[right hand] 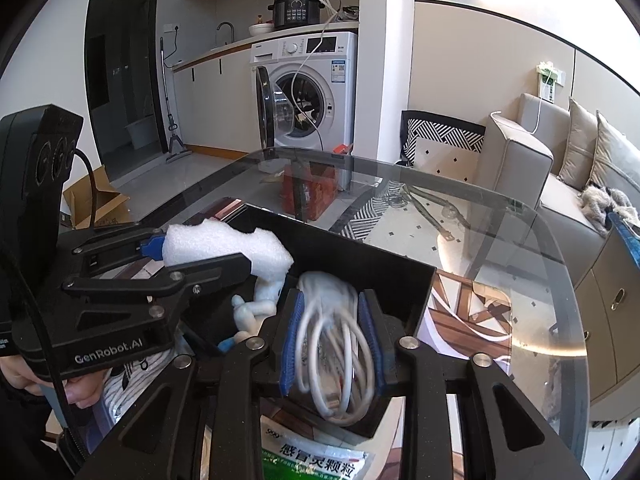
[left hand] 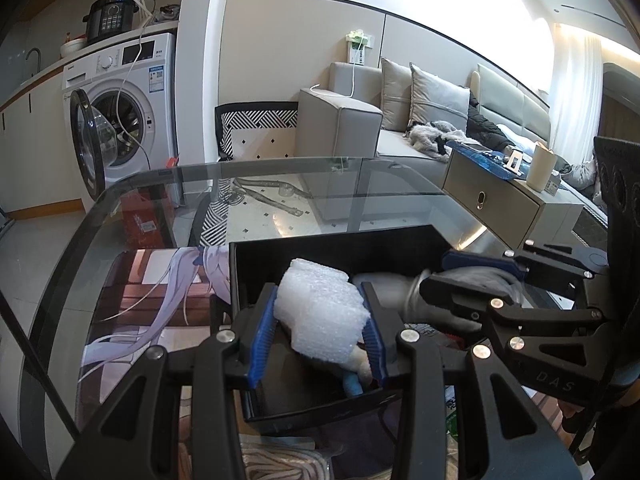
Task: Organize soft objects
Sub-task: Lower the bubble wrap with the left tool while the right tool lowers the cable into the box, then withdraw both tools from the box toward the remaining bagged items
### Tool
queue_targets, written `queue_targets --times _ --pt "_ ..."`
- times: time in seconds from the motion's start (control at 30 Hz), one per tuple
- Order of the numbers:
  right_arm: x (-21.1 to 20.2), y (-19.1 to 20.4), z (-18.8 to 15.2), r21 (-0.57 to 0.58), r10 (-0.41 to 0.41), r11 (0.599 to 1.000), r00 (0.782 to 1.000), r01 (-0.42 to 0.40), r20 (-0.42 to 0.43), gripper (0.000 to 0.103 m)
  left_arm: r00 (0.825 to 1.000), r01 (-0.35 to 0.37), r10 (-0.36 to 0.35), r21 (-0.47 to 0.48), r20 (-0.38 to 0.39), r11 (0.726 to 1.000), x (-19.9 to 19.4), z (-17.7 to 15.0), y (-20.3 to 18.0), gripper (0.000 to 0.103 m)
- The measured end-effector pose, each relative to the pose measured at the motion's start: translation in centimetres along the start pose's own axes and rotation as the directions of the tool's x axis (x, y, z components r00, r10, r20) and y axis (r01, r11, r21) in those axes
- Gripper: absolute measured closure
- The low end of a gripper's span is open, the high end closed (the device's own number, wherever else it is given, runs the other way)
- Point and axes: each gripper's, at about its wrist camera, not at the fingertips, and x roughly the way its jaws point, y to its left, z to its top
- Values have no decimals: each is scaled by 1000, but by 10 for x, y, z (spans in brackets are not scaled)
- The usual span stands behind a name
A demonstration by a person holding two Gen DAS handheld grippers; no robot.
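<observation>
The glass table (right hand: 500,216) carries a black box (left hand: 344,248) with upright walls, and both tools hang over its open top. The step in hand looks like the drop-off: two soft things are being brought into the box together.

The left hand-held gripper (left hand: 320,332) is closed partway on a white foam block (left hand: 320,304), the blue pads pressing its two sides; the block sits above the box's near half, with a small white-and-blue toy (left hand: 356,372) lying on the floor of the box just below it. The right hand-held gripper (right hand: 330,344) is clamped on a coiled white cable (right hand: 340,364) — blurred, so probably in motion — which hangs between the pads over the box's right end, close to the near wall.

Next, I judge, each one needs lowering past the rim and then opening, so that foam and cable settle inside and do not catch on the wall.

Room is tight: the two tools stand just beside each other over one small opening, so letting go one at a time seems safer. Beyond the box the table lies bare out to its curved edge. Nearer than the right tool lies a green-printed packet (right hand: 316,460).
</observation>
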Motion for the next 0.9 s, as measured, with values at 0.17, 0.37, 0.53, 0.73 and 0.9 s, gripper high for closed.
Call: queue_targets --times 0.17,0.37,0.53,0.73,0.9 --pt "-13 -4 -4 23 -23 999 999 23 23 53 1000 -6 6 6 -14 1000 -2 -2 1 48" --pt "-45 -16 -21 124 -37 992 998 30 59 12 1000 -28 28 35 10 999 -21 -4 -2 14" --pt "-68 -18 -36 160 -46 986 997 36 59 1 998 -48 46 32 51 998 -43 -9 1 2" --pt "-81 -11 -50 151 -39 988 998 32 40 1 994 -89 87 29 63 996 -61 -19 8 0" --pt "-76 -4 -60 110 -42 993 999 43 -15 1 992 -107 106 18 65 994 -71 -31 11 0"
